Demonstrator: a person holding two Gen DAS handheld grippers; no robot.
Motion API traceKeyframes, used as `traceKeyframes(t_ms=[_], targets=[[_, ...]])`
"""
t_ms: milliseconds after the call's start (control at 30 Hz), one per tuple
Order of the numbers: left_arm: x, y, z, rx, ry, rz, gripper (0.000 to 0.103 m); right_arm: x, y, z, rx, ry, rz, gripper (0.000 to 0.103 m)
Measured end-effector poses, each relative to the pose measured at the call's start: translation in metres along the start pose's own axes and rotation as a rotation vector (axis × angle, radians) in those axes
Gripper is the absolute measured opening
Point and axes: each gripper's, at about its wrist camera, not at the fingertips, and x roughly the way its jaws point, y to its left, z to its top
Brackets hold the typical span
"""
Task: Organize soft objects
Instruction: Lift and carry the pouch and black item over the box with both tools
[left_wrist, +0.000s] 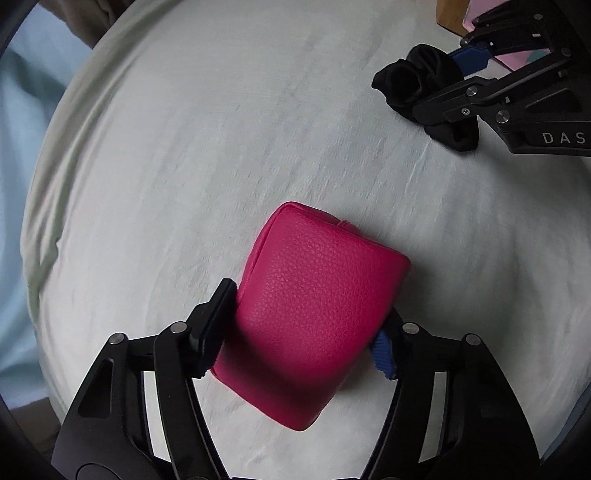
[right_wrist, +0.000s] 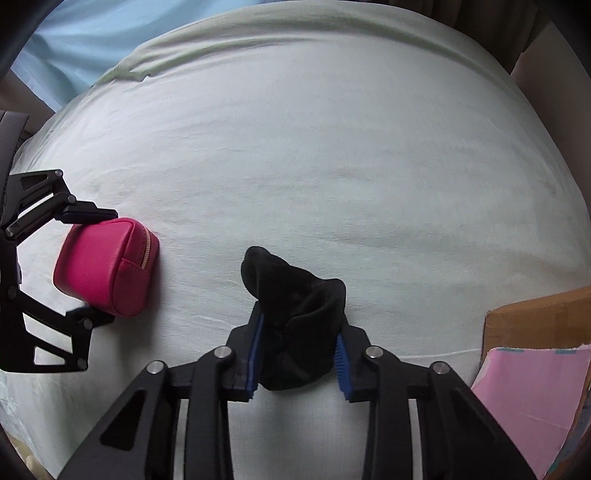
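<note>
Left claw (left_wrist: 303, 325) is pointing steeply down onto the bed and clamping the magenta pebbled-leather zip pouch (left_wrist: 314, 314) across its short sides; both pads are pressing its flanks. The pouch is lying on its side on the pale, wrinkled bed sheet (left_wrist: 221, 129), zip facing away from the claw as the right wrist view shows it. Gripping across the narrow width likely suits the soft body, which would sag if pinched at a corner.

Right claw (right_wrist: 299, 354) is squeezing the bunched black fabric sock bundle (right_wrist: 295, 314), blue ribbed pads (right_wrist: 256, 354) sinking into the cloth at its lower half; the top is flopping free above the jaws. The bundle is resting on the sheet, well apart from the pouch.

Far right, a brown cardboard box (right_wrist: 535, 321) with a pink liner (right_wrist: 532, 398) is sitting at the bed's edge, probably the destination for both items.
</note>
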Motion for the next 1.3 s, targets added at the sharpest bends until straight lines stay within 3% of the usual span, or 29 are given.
traceKeyframes(t_ms=[300, 600, 967, 1300], targets=[[-0.039, 0.007, -0.012, -0.106, -0.013, 0.048, 0.041, -0.036, -0.001, -0.002, 0.015, -0.051, 0.010, 0.021], [-0.118, 0.004, -0.024, -0.205, -0.073, 0.113, 0.038, -0.103, 0.002, -0.004, 0.015, -0.148, 0.011, 0.021], [-0.242, -0.047, -0.037, -0.415, -0.174, 0.176, 0.038, -0.215, 0.011, -0.042, -0.019, -0.256, 0.047, 0.021], [-0.330, -0.124, -0.039, -0.646, -0.257, 0.166, 0.038, -0.296, -0.004, -0.095, -0.085, -0.290, 0.106, 0.021]])
